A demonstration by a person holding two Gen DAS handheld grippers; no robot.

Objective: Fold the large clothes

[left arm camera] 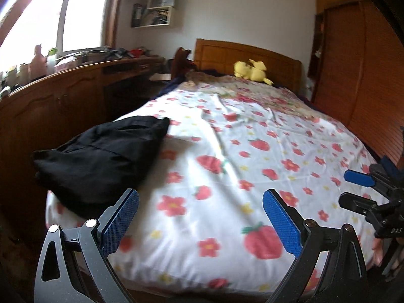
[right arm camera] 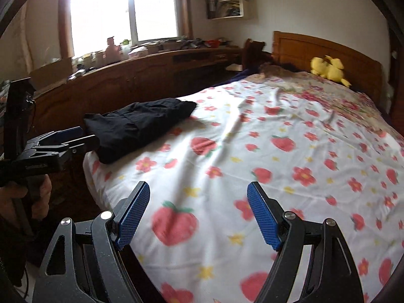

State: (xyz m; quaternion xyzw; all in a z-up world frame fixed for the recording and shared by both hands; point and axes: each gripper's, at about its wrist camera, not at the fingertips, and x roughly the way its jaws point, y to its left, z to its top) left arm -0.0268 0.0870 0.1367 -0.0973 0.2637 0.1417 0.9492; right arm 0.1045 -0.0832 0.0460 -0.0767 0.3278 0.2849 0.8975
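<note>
Window (right arm camera: pixel 123 7) at far left, strongly overexposed; brown curtain beside it. Below it a long dark wood cabinet (left arm camera: pixel 58 103) runs along the left wall, top crowded with bottles and small clutter, too blurred to identify. White wall shelf (left arm camera: pixel 157 7) above, in the corner, also cluttered.

Bed fills the centre. Sheet (left arm camera: pixel 252 146) white, printed with red strawberries and flowers, lightly creased; a second floral cloth toward the head. Black garment (left arm camera: pixel 101 156) lies in a folded heap on the near left corner of the bed, next to the cabinet side, resting on the sheet. No gripper touches it.

Left gripper (left arm camera: pixel 200 219) hovers over the foot of the bed, jaws spread wide, nothing between the blue pads, only sheet beyond them. In the right wrist view it appears at the left edge (right arm camera: pixel 75 136), just beside the garment's near edge, with a hand (right arm camera: pixel 27 199) on its handle.

Right gripper (right arm camera: pixel 198 212) likewise over the sheet, jaws spread, empty; seen at the right edge of the left wrist view (left arm camera: pixel 353 189).

Wooden headboard (left arm camera: pixel 252 60) at the far end, yellow plush toy (left arm camera: pixel 252 72) lying in front of it. Brown wardrobe (left arm camera: pixel 358 75) along the right wall.
</note>
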